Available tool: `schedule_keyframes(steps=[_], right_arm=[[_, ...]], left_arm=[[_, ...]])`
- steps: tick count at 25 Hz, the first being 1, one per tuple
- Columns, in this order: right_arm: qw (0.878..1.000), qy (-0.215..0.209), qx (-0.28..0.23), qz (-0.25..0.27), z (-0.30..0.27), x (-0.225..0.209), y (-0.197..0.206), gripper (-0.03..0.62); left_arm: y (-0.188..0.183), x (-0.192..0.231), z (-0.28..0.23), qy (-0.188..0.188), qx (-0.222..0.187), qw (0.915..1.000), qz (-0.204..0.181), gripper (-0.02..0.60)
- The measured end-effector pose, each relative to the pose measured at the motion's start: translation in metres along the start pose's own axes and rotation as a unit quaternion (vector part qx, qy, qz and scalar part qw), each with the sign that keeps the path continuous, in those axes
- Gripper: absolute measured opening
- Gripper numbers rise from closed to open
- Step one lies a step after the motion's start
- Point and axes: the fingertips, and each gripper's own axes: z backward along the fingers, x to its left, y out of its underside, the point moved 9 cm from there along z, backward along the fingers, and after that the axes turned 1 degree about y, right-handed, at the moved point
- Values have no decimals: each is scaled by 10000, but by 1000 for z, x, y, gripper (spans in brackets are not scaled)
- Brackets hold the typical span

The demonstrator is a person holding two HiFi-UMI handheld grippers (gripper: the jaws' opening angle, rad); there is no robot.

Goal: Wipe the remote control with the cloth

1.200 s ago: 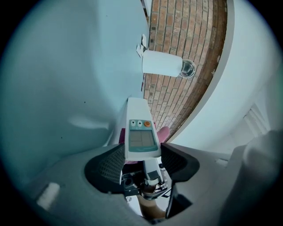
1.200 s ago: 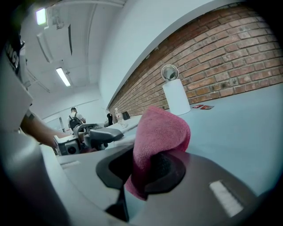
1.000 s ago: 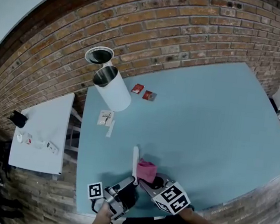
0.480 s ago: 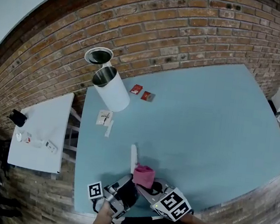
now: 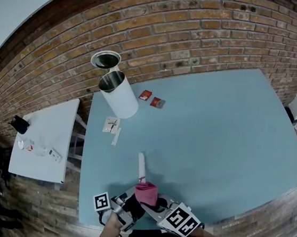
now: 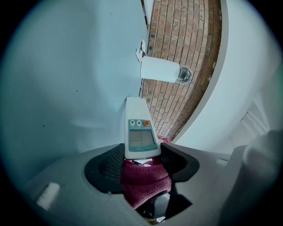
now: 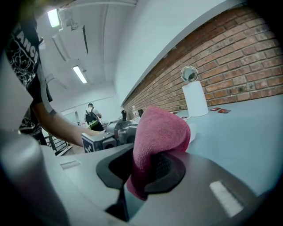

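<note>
My left gripper [image 6: 141, 165] is shut on the near end of a white remote control [image 6: 139, 126], which sticks out level over the blue table; its small screen and buttons face the camera. In the head view the remote [image 5: 141, 168] points away from me, above the table's near edge. My right gripper [image 7: 142, 170] is shut on a pink cloth [image 7: 160, 132]. The cloth [image 5: 145, 193] lies against the held end of the remote, and in the left gripper view its pink folds [image 6: 146, 181] show right under the remote, between the left jaws.
A white cylinder bin [image 5: 119, 93] with a round lid [image 5: 105, 59] stands at the table's far left. Two red packets [image 5: 151, 98] and white slips [image 5: 112, 125] lie near it. A small white side table [image 5: 44, 140] stands left of the blue table [image 5: 227, 130].
The pink cloth in my right gripper has slid back along the remote toward me, from its middle to the end held by the left gripper. The left gripper stayed put.
</note>
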Motion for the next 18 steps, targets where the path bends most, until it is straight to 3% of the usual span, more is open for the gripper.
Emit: schedule_keyframes(steps=[4,7,12,15,18], right_arm=[[9995,175,-178,-198,5,-7,2,67],[9958,546,-460,-566,18,-25,-1,67],[9868,1121,-693,-937,37,-60,-2,67],[9833,1292,-746,-1045,43,-72,-3,67],[9820,1353,-749,-1084,46,-77,-3,67]], left_arm=[[-1,-1,3,-115,-8,9998,-186,244],[-1,-3,4,-440,99,9971,-609,244],[0,-9,2,-1122,452,9813,-1498,244],[-1,-12,1,-1566,711,9616,-2138,244],[-1,-14,1,-2358,971,9247,-2826,244]])
